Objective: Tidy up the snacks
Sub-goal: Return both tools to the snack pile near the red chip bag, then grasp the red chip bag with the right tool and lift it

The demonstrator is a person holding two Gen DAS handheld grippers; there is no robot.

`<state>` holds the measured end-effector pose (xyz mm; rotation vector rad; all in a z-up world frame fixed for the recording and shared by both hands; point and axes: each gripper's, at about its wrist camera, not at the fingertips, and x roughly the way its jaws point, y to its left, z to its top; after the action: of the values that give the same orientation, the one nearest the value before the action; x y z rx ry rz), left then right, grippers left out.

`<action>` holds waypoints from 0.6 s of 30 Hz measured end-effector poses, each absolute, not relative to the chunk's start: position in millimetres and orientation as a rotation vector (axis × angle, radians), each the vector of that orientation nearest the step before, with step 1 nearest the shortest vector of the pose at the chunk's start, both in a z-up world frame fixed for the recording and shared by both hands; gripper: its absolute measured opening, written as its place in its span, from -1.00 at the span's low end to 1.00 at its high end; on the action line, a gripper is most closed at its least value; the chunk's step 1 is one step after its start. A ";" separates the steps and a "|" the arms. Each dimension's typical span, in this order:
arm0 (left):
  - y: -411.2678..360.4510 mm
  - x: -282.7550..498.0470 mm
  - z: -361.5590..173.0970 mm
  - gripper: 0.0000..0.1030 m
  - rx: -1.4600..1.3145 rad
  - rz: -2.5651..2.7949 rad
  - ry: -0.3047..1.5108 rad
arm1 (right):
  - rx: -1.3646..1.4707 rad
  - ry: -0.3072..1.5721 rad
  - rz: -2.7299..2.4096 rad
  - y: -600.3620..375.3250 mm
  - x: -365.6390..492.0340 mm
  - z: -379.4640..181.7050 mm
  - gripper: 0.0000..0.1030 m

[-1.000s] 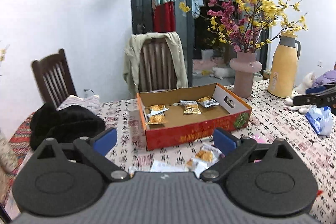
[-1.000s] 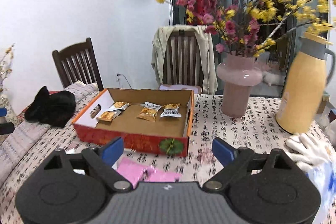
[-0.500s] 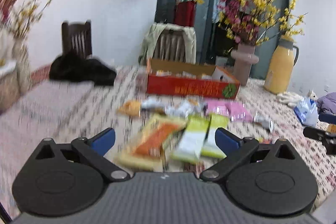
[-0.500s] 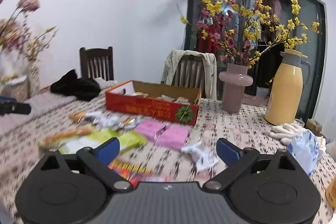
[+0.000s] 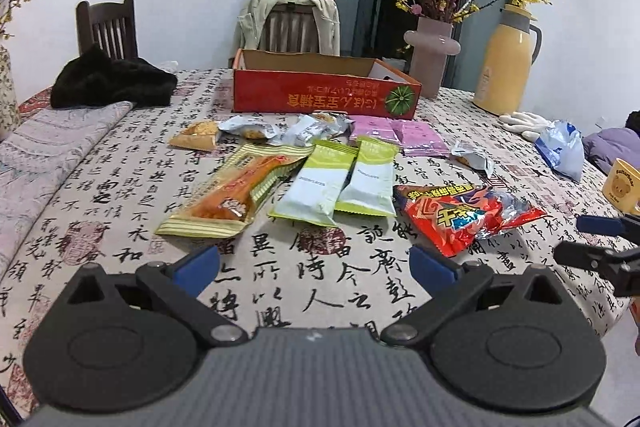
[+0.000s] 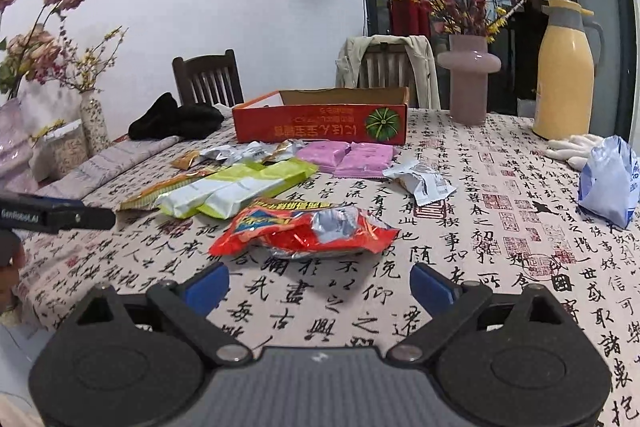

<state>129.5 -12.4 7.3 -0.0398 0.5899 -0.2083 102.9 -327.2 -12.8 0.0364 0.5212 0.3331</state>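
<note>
Left tool (image 5: pixel 314 265) held with jaws spread wide, nothing between them, low over the surface (image 5: pixel 120 195) on the near side of the red box (image 5: pixel 326 97). Right tool (image 6: pixel 319 281) likewise spread wide and empty, on the same near side of the box.

Red box stood at the far side of the surface, open at the top, printed side facing the cameras; contents hidden behind its front wall. Snacks lay loose on the cloth between the box and the tools. Just in front of the box: several small silver and orange packets (image 5: pixel 256 129) in a loose row, and two pink packets (image 5: pixel 396 135) side by side. Nearer than those: a long orange and yellow packet (image 5: pixel 236 195) lying at a slant, then two green and white packets (image 5: pixel 340 183) touching each other along their long edges. Nearest the tools, right of the green pair: a crumpled red foil bag (image 5: pixel 460 215), seen straight ahead of the right tool (image 6: pixel 304 231). One more small silver packet (image 6: pixel 420 179) lay apart, right of the pink ones.

Right of the box: a pink vase (image 5: pixel 432 61) with flowering branches, a yellow flask (image 5: pixel 508 63), white gloves (image 5: pixel 524 123) and a blue and white bag (image 5: pixel 560 149). Left of the box: a black garment (image 5: pixel 112 83).
</note>
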 end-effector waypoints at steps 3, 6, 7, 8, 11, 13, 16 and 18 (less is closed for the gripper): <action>-17.3 137.5 6.3 1.00 -0.023 -0.229 0.590 | 0.041 0.527 0.334 -328.0 114.0 -13.1 0.78; -21.6 145.9 7.2 0.99 -0.030 -0.254 0.591 | 0.046 0.534 0.345 -329.6 123.9 -12.5 0.69; -23.6 148.4 7.2 0.99 -0.032 -0.269 0.591 | 0.044 0.539 0.345 -329.4 127.7 -12.6 0.66; -26.4 150.9 7.1 0.99 -0.033 -0.285 0.593 | 0.042 0.542 0.344 -329.4 131.1 -12.6 0.64; -36.9 160.9 5.3 0.98 -0.021 -0.311 0.598 | 0.036 0.543 0.338 -331.0 140.8 -11.4 0.64; -42.5 169.1 3.8 0.97 -0.025 -0.322 0.607 | 0.042 0.545 0.333 -333.9 148.2 -10.0 0.64; -48.3 182.5 2.8 0.91 -0.030 -0.333 0.616 | 0.039 0.547 0.327 -336.4 158.5 -7.4 0.63; -52.5 190.6 1.8 0.91 -0.030 -0.349 0.624 | 0.030 0.546 0.320 -336.6 165.3 -6.4 0.61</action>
<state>190.6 -52.5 1.8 -0.0301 0.6237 -0.3491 165.3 -336.6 -6.4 0.0302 0.5465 0.3204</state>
